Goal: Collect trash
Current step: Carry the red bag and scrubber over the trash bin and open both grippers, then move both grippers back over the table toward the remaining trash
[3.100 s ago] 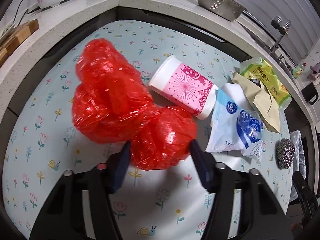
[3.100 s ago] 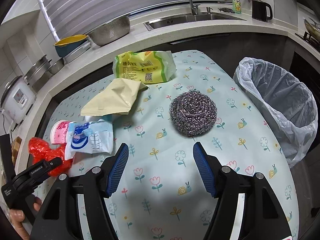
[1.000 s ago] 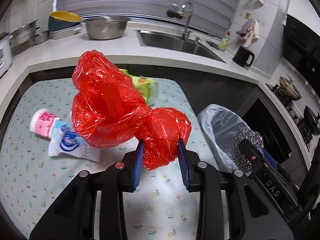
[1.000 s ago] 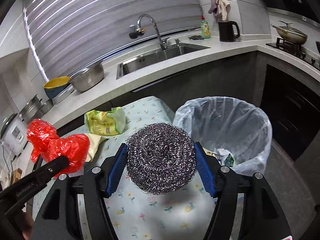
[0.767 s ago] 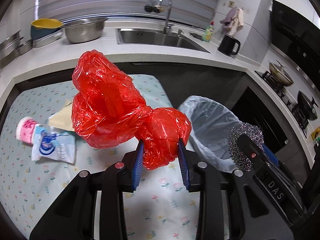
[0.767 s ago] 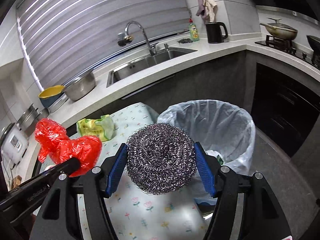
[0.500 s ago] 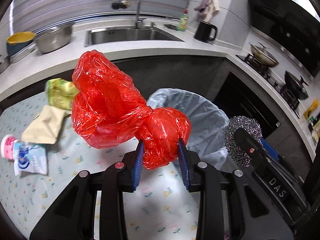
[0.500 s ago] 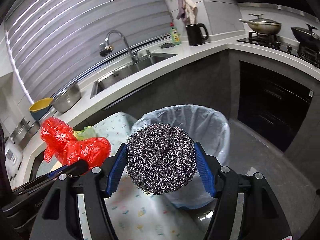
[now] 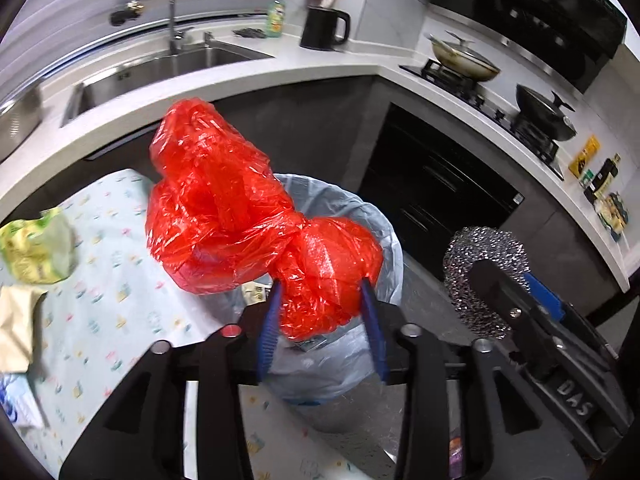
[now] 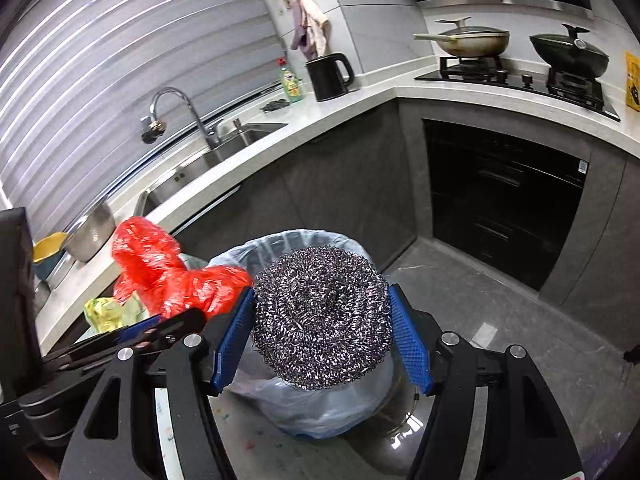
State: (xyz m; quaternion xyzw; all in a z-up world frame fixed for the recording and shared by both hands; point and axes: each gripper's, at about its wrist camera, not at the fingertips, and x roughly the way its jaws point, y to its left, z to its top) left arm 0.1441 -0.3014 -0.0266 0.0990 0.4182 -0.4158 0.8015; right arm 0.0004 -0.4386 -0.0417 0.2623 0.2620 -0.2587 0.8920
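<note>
A crumpled red plastic bag [image 9: 216, 208] sits between the blue pads of my left gripper [image 9: 320, 300]. The jaws are opening, and the bag still touches both pads. It hangs over the rim of the trash bin [image 9: 386, 232], which is lined with a pale plastic bag. My right gripper [image 10: 322, 328] is shut on a round steel wool scourer [image 10: 322, 316] and holds it over the bin [image 10: 296, 238]. The scourer [image 9: 484, 248] also shows at the right of the left wrist view. The red bag [image 10: 160, 272] shows to the left in the right wrist view.
The table with the floral cloth [image 9: 104, 280] lies left of the bin and carries a green packet [image 9: 38, 246] and beige paper [image 9: 16, 320]. Behind run a counter with a sink [image 9: 160, 68], a black kettle [image 10: 330, 76] and a stove with pans [image 10: 520, 52]. Grey floor [image 10: 500, 320] lies to the right.
Both grippers have swung right from above the table to over the bin. The left jaws have widened slightly around the red bag. The right grip on the scourer is unchanged.
</note>
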